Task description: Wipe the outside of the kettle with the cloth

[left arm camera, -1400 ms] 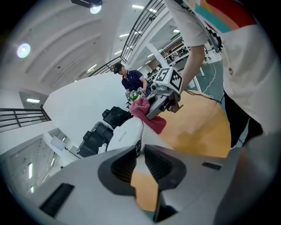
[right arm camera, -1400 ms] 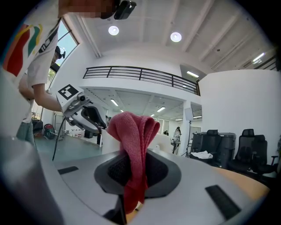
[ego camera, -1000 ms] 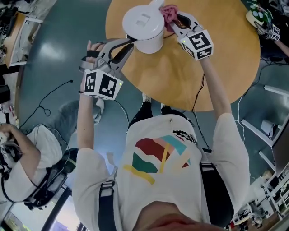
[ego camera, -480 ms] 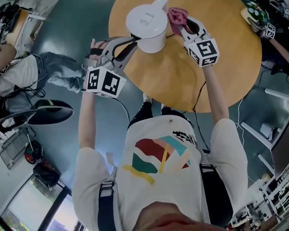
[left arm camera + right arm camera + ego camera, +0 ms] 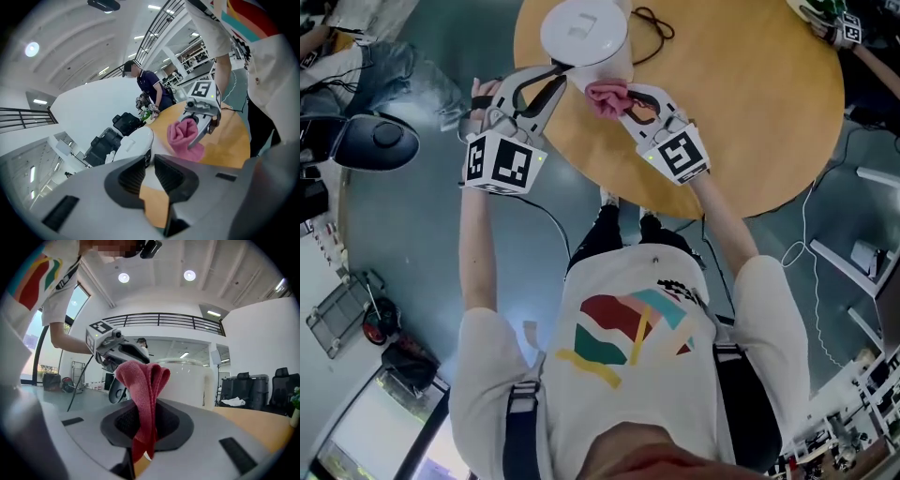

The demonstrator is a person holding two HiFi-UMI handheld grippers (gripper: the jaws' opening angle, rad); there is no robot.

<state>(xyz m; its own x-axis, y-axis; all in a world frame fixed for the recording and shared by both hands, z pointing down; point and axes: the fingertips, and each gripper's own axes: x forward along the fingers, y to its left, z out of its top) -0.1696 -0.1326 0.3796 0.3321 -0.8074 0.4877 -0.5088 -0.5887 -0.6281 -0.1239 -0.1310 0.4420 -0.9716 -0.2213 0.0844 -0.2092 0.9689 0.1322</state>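
Kettle [image 5: 584, 33]: far side cut off by head view's top edge; wall mostly hidden by steep angle, cloth [image 5: 607, 96] and left gripper [image 5: 551, 75]; handle lost behind that gripper's jaws.
Cloth: lower end buried between jaws of right gripper [image 5: 146, 420].
Table [image 5: 750, 112]: far side cut off at top edge.
Second person [image 5: 867, 56], top right corner: only a forearm in frame.

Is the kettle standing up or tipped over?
Standing up. The kettle sits flat on the table, with its top facing up.
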